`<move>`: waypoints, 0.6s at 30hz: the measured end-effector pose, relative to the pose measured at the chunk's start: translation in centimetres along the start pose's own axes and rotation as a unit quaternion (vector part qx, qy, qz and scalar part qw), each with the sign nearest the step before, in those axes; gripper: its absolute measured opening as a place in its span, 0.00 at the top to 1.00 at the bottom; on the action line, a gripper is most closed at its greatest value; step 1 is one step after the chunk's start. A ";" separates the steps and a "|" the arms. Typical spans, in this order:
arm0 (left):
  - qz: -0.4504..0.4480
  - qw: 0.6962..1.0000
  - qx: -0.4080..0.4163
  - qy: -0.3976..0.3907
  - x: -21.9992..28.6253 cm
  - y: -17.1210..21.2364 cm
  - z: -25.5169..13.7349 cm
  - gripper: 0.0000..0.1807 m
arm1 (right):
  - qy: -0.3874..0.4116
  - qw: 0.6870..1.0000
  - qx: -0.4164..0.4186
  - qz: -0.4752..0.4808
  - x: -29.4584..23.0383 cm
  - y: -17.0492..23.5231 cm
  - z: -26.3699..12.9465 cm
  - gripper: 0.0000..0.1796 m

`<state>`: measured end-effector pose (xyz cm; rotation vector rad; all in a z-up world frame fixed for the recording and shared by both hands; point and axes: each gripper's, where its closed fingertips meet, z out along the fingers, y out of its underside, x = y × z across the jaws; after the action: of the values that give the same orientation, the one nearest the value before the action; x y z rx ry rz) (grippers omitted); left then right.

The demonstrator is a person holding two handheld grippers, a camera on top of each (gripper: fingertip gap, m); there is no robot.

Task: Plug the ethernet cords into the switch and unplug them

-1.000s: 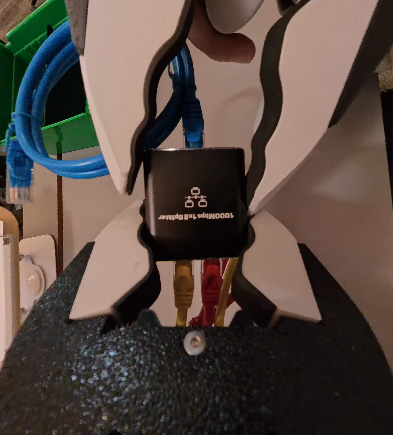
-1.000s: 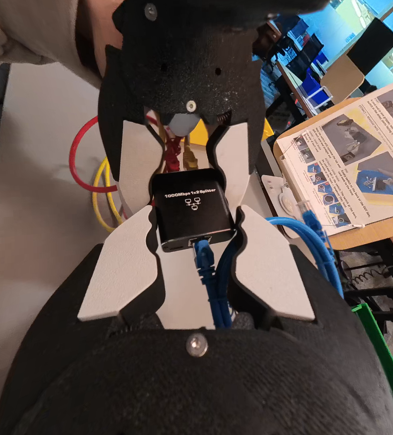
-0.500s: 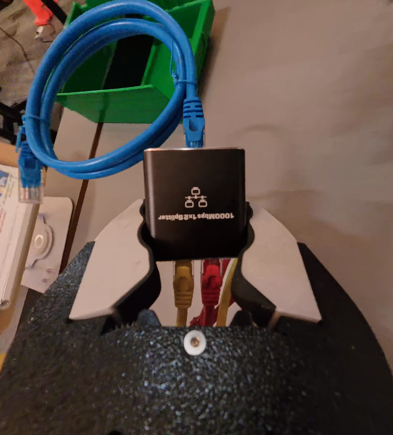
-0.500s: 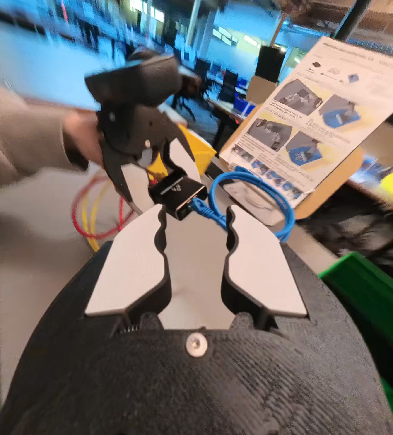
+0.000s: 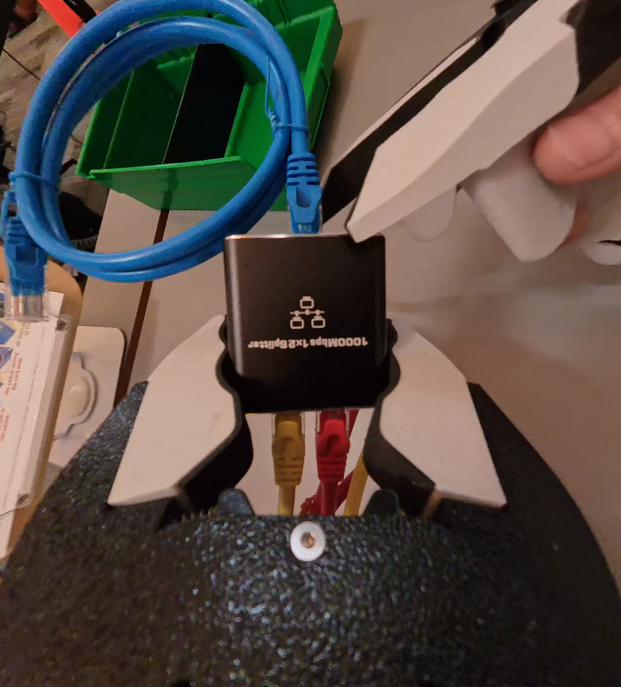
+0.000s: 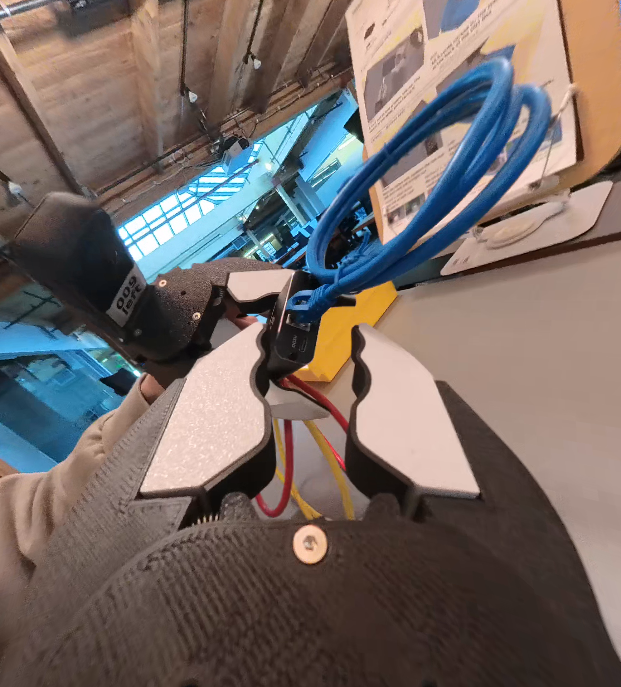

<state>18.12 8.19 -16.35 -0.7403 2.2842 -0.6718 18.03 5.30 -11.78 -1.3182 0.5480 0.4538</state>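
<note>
My right fingers (image 6: 307, 371) are back at the switch (image 5: 305, 305), spread wide, empty, one tip touching its corner. Left fingers (image 5: 307, 357) clamp it above the surface. Blue cord (image 5: 303, 193) plugged in; yellow and red too. Unplugging next: straddle blue plug, close.

Switch (image 5: 305, 312): between left gripper (image 5: 307, 353) fingers, above counter (image 5: 524, 371). Coiled cord (image 5: 145, 141): plugged into its far face, hanging at 10 o'clock. Two cords (image 5: 286, 453): in its near face. Bin (image 5: 204, 111): 11 o'clock. Instruction board (image 5: 4, 409): 9 o'clock. Right gripper (image 5: 394, 178): 1 o'clock, touching the switch's far corner.
</note>
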 end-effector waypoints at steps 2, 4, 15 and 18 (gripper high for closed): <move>0.015 1.000 -0.011 -0.007 0.0 0.0 0.4 0.59 | 0.010 1.000 0.009 0.016 0.6 0.1 0.0 0.79; 0.015 1.000 -0.008 0.002 0.3 -0.3 0.9 0.59 | 0.001 0.999 0.032 0.028 0.6 -0.3 0.0 0.81; 0.023 0.999 -0.036 -0.031 0.3 -0.4 1.9 0.58 | 0.018 0.992 0.091 0.082 1.8 -0.8 -0.4 0.88; 0.016 0.998 -0.036 -0.046 0.3 -0.5 2.1 0.58 | 0.009 0.987 0.117 0.107 1.9 -0.9 -0.6 0.89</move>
<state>19.57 7.06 -17.56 -0.7508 2.2420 -0.5314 19.98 4.50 -12.35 -1.0450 0.7399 0.5365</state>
